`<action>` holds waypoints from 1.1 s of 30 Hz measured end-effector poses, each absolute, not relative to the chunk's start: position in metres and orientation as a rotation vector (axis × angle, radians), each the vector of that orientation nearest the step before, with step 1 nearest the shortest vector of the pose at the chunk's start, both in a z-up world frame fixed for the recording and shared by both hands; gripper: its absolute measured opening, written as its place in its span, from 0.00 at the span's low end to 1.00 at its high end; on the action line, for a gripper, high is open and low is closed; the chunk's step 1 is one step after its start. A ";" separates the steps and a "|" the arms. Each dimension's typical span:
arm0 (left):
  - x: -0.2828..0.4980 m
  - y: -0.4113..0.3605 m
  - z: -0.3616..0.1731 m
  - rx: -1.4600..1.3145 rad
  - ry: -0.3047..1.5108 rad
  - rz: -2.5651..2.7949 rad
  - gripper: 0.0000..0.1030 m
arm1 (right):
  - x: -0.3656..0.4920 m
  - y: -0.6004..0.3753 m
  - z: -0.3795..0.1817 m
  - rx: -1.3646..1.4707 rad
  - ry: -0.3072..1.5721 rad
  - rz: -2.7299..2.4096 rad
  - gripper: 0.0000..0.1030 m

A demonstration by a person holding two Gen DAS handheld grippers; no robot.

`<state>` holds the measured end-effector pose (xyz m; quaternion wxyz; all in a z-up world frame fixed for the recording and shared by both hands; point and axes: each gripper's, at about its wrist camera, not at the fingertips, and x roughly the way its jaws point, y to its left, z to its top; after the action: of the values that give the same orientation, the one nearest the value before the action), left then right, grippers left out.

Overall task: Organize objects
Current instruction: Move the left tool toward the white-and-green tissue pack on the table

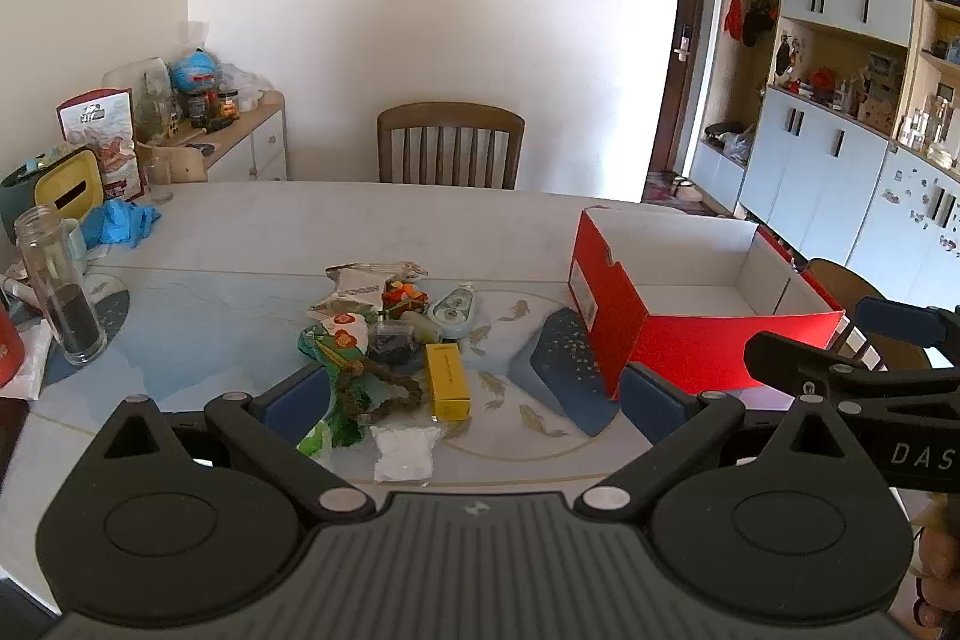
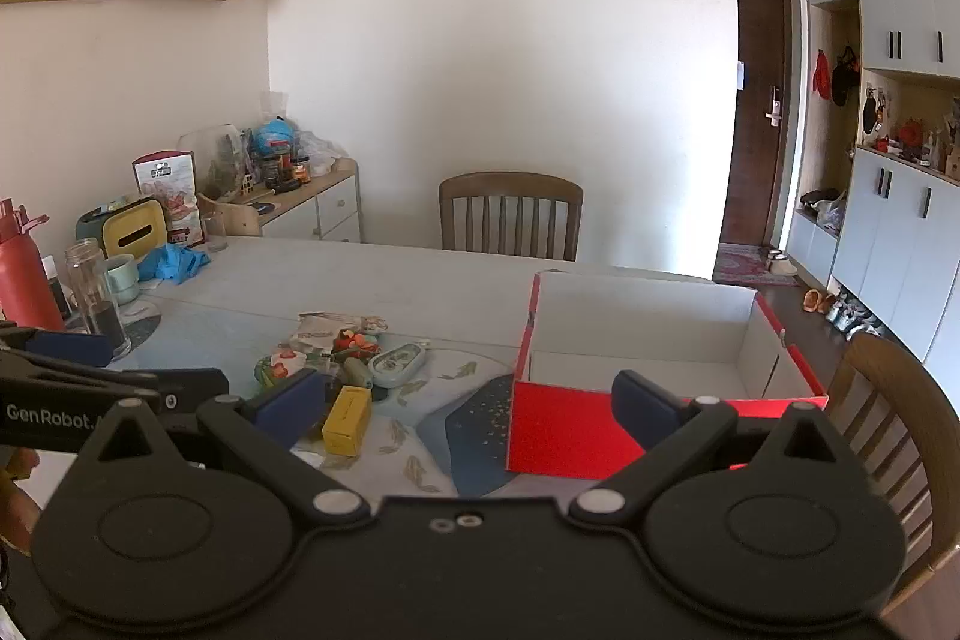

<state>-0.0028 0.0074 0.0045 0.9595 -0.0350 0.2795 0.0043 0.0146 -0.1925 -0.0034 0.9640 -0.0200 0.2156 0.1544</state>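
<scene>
Left wrist view. My left gripper hangs above the near edge of the table, jaws spread as wide as they go, nothing between the blue pads. Directly ahead lies the pile to be sorted: a yellow box lying flat, a white packet nearest me, a brown twisted cord over a green printed bag. Behind those, a small dark pouch, a pale oval case, a red-and-orange trinket, crumpled paper wrappers. To the right of the pile stands the red box, open on top, its white inside bare as far as I can see. Its near left corner sits on a dark blue speckled mat. My right gripper pokes in from the right edge, in front of the red box. Far left: a glass jar with dark contents, a blue cloth.

Right wrist view. My right gripper also stands fully open and holds nothing; its right pad overlaps the red box in the frame, contact uncertain. The yellow box lies just beside my left pad. The oval case and the rest of the pile sit behind it. My left gripper enters from the left. A wooden chair stands at the far side of the table.
</scene>
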 end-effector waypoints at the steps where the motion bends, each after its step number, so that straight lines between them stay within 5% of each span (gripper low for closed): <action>1: -0.003 0.008 0.004 -0.072 0.567 0.009 1.00 | 0.015 -0.193 -0.004 -0.040 0.436 0.313 0.99; 33: 0.007 0.038 -0.002 -0.089 0.572 0.005 1.00 | 0.021 -0.165 -0.005 -0.057 0.442 0.317 0.99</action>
<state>0.0069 0.0381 -0.0015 0.9583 -0.0441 0.2822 0.0026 0.0206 -0.1655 -0.0046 0.9629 -0.0284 0.2183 0.1564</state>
